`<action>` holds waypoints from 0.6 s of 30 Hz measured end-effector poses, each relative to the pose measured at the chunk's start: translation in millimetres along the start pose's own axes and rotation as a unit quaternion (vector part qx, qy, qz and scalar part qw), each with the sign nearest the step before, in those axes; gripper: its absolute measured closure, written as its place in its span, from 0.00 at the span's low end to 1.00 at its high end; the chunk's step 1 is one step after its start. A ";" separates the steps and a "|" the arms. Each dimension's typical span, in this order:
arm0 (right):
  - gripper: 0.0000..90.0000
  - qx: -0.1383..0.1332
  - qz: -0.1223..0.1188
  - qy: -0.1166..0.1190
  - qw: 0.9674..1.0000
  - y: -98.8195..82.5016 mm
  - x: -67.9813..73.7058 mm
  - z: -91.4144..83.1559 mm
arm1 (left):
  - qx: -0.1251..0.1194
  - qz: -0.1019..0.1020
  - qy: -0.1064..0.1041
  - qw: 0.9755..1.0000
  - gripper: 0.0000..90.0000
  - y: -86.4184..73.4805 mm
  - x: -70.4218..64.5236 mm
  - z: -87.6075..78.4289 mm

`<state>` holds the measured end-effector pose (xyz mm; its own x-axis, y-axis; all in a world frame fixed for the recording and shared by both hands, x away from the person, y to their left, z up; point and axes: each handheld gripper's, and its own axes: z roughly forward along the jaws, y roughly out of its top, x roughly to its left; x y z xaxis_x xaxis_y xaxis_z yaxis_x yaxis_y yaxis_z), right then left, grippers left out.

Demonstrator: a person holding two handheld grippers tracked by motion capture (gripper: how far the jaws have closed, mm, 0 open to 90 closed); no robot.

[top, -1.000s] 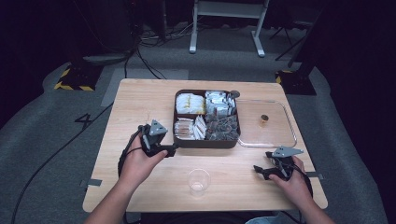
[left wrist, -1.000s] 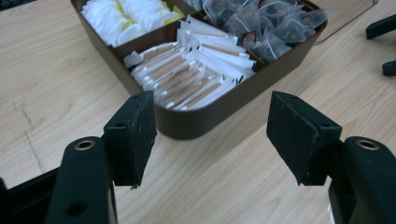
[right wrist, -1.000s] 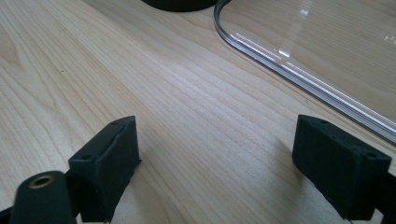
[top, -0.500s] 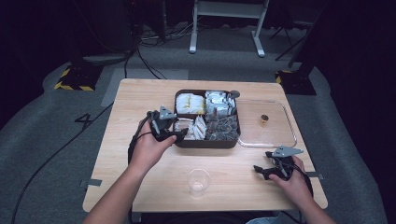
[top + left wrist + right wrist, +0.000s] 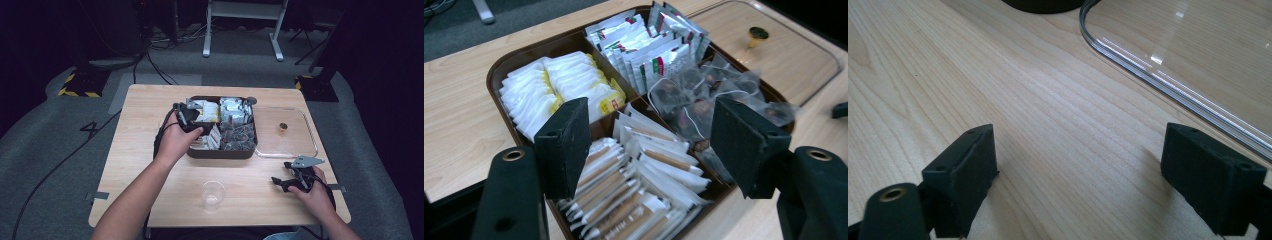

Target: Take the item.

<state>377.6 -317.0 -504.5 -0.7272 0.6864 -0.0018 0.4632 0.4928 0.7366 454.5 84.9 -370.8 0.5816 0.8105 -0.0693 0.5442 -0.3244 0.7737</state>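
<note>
A dark brown divided tray stands mid-table, full of sachets. In it lie white-and-yellow packets, white-and-green packets, clear tea bags and brown-striped sticks. My left gripper hovers open over the tray's left half, above the striped sticks, with nothing between its jaws. My right gripper rests open low over the bare wood at the front right, beside the clear lid.
A clear plastic cup stands near the table's front edge, between my two forearms. The clear lid has a small brass knob. Dark floor, cables and a stand's legs lie beyond the table's far edge.
My left hand has carried its gripper forward and to the right, from the bare wood left of the tray to a spot over the tray. The right gripper has stayed put.
</note>
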 end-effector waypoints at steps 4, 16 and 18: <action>0.17 0.000 -0.001 0.001 1.000 0.2 -0.4 0.2 | 0.004 -0.017 -0.003 1.000 0.37 9.9 7.3 18.6; 0.17 0.000 -0.003 0.002 1.000 0.6 -0.9 0.6 | 0.008 -0.061 -0.004 0.998 0.36 28.8 25.5 60.4; 0.17 0.000 -0.003 0.002 1.000 0.7 -0.9 0.8 | 0.012 -0.058 0.002 0.998 0.36 29.3 26.8 64.0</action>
<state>379.0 -316.8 -504.5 -0.7314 0.6820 -0.0036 0.4594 0.4966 0.7365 524.7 66.0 -390.3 0.5105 0.8458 -0.1551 0.6220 -0.2388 0.7457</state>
